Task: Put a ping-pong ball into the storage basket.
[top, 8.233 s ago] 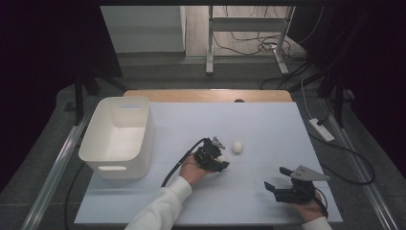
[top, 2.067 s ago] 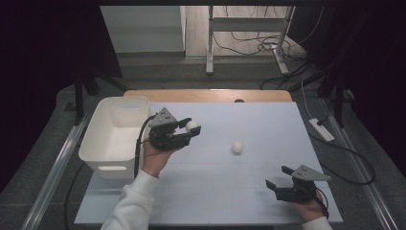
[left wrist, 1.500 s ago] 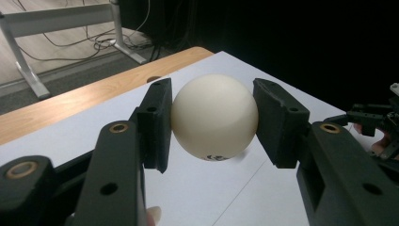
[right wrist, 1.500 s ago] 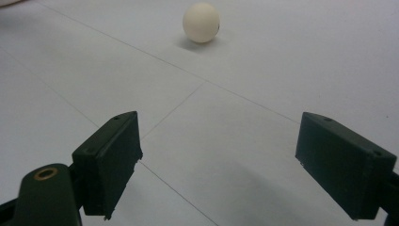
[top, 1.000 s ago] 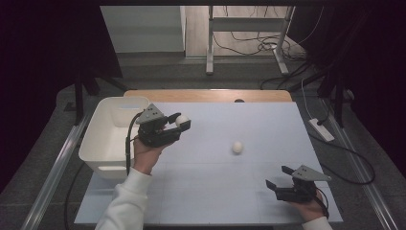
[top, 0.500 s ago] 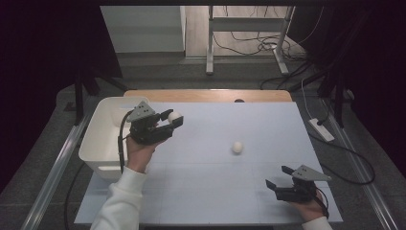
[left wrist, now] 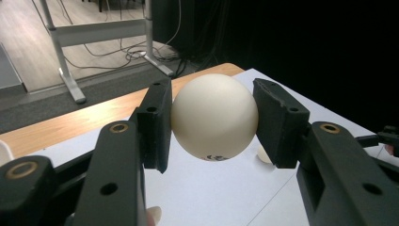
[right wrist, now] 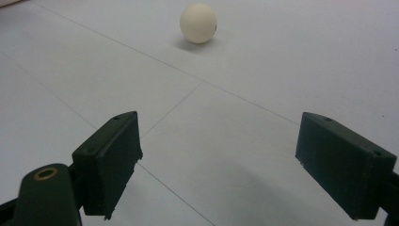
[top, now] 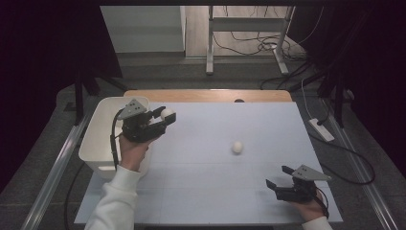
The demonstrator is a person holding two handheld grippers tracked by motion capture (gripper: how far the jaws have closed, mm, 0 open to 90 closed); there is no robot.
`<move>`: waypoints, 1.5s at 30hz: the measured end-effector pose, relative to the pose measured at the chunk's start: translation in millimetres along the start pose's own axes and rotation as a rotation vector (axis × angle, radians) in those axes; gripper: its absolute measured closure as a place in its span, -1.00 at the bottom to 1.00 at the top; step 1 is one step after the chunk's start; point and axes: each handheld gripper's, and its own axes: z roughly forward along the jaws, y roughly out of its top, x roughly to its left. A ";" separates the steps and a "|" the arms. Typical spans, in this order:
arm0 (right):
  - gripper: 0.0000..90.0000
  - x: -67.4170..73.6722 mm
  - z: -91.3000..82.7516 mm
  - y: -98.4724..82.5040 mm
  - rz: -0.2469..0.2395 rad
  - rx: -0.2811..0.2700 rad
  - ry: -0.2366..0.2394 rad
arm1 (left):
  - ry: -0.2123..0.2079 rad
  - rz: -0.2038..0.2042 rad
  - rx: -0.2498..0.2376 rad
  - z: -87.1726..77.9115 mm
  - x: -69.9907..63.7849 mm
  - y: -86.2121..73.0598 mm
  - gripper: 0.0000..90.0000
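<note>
ball: smooth matt off-white plastic
bin: smooth white plastic
table: matt pale sheet, wood strip at the far edge
left gripper: matt black plastic, brass-look eyelets
sleeve: white cloth

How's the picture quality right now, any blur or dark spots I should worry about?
High view: surroundings black, table evenly lit. Left gripper view: held ball sharp, background dark at right. Right gripper view: loose ball slightly soft, casting a faint shadow; jaws crisp.
</note>
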 end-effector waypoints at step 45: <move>-0.67 -0.5 0.0 -0.4 -0.001 0.003 -0.005 | 0.094 -0.057 -0.008 -14.6 31.2 -3.7 0.12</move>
